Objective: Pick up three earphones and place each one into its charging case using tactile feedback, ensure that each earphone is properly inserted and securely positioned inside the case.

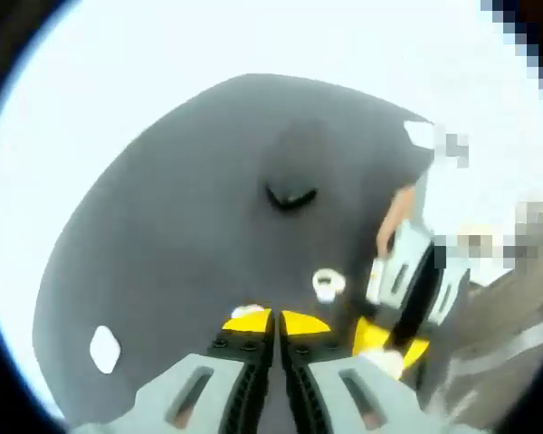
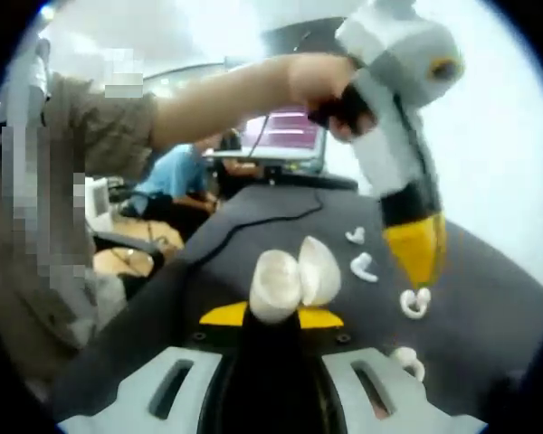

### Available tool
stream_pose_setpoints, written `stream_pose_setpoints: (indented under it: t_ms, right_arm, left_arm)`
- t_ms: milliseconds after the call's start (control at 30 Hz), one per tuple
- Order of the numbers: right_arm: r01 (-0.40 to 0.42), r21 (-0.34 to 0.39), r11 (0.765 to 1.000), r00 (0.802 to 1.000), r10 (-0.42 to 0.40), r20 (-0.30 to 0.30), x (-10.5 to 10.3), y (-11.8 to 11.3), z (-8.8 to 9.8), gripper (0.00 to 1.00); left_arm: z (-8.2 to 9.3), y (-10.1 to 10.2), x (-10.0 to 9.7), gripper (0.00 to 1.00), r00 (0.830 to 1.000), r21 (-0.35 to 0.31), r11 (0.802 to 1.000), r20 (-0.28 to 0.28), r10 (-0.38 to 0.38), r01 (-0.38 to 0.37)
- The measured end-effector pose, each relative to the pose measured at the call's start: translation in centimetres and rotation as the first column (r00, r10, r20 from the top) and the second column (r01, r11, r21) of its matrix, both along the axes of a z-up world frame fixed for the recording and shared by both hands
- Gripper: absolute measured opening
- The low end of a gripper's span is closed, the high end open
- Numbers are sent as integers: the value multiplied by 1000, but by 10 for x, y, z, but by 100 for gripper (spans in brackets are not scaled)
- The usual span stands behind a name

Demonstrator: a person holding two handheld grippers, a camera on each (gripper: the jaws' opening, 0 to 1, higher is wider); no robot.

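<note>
From where I'm standing, the left gripper point(image 2: 414, 258) hangs tip-down over the dark mat point(image 2: 489, 307), jaws pressed together with nothing between them, right above a loose white earphone point(image 2: 414, 303), probably lining up a grab. The right gripper point(image 2: 271, 318) is clamped on the open white charging case point(image 2: 290, 276), likely steadying it; can't tell what's inside. Two more earphones point(image 2: 363, 267) lie nearby.
</note>
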State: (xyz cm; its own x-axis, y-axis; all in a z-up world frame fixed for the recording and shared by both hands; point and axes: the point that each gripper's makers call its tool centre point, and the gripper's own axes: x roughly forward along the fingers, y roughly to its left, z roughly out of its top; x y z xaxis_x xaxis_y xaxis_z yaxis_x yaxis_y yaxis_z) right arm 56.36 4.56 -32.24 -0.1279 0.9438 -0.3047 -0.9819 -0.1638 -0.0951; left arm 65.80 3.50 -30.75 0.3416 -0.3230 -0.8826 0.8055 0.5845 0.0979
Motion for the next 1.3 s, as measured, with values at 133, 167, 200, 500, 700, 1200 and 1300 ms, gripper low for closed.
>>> stream_pose_setpoints:
  t_ms: [133,167,200,500,700,1200,1300]
  right_arm:
    - [1,0,1000,1000,-1,0,0,0,0,20]
    - [1,1,1000,1000,-1,-1,0,0,0,20]
    - [1,1,1000,1000,-1,-1,0,0,0,20]
    - [0,1,1000,1000,0,-4,0,0,0,20]
    - [0,2,1000,1000,0,-2,1,0,0,20]
    - [-2,3,1000,1000,2,0,1,0,0,20]
    - [-2,4,1000,1000,2,-2,1,0,0,20]
  left_arm:
    - [-12,6,3,3,997,55,998,71,-17,13]
    - [-12,6,4,3,997,54,998,73,-16,12]
    - [-11,4,5,4,997,45,999,77,-16,12]
    - [-13,0,11,5,998,24,1000,61,-13,11]
    - [-20,-2,18,6,998,25,1000,58,3,-4]
    - [-20,0,21,1,994,68,998,108,11,-18]
    - [-8,0,16,1,995,18,1000,96,0,-1]
